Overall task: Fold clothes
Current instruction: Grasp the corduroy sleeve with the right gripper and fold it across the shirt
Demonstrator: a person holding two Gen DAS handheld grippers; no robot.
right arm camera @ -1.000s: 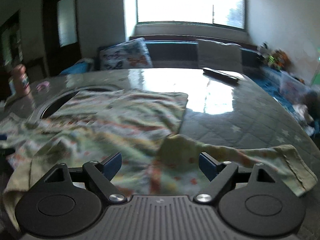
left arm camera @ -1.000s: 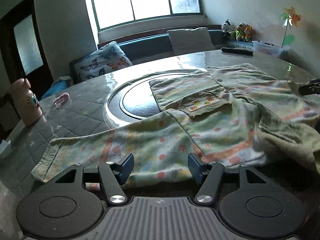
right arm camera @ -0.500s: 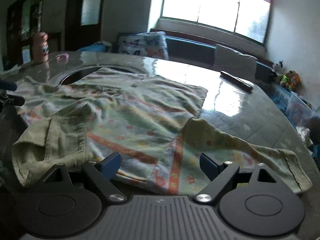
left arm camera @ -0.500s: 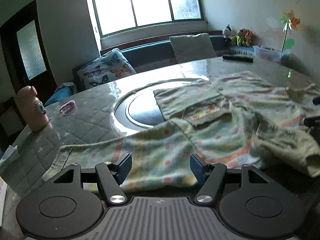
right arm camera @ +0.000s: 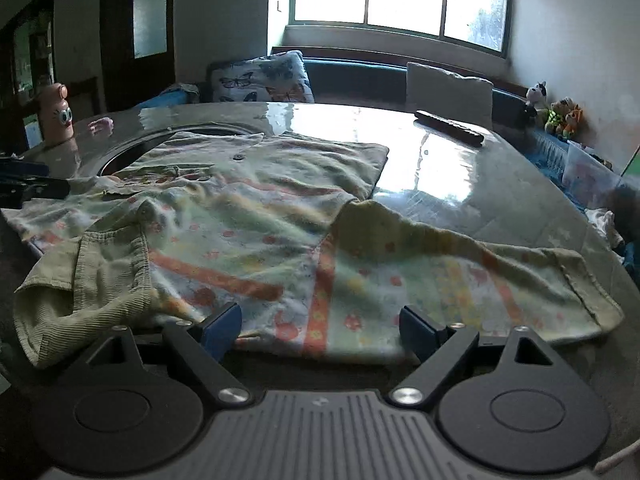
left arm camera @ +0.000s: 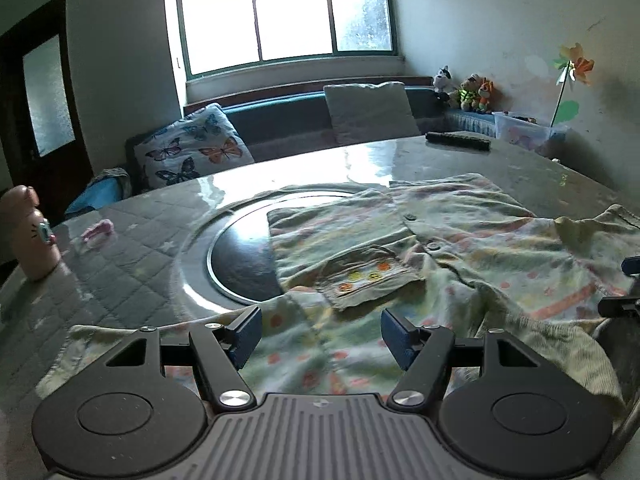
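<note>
**Both grippers spread wide at the near edge of the laid-out shirt**

A pale green child's shirt with orange stripes and small flower print (right arm camera: 256,216) is lying spread out, front up, on the round glossy table with a quilted grey cover (right arm camera: 500,184). Its far part is overlapping the dark circular inset in the table's middle (left arm camera: 240,264). A chest pocket with orange and yellow dots (left arm camera: 368,276) is facing up. The ribbed green collar (right arm camera: 100,276) is lying rumpled at the near left in the right wrist view, and one sleeve (right arm camera: 520,280) is stretching out to the right.

The left gripper (left arm camera: 321,336) is hovering just over the shirt's near edge, jaws standing wide apart, nothing between them. The right gripper (right arm camera: 320,326) is doing likewise at the hem beside the sleeve, jaws wide apart and holding nothing.

Elsewhere: a pink bottle with a cartoon face (left arm camera: 30,236) is standing at the table's left edge, a black remote control (right arm camera: 450,128) is lying at the far side, and a butterfly-print cushion (left arm camera: 192,152) is leaning on the bench beyond.
</note>
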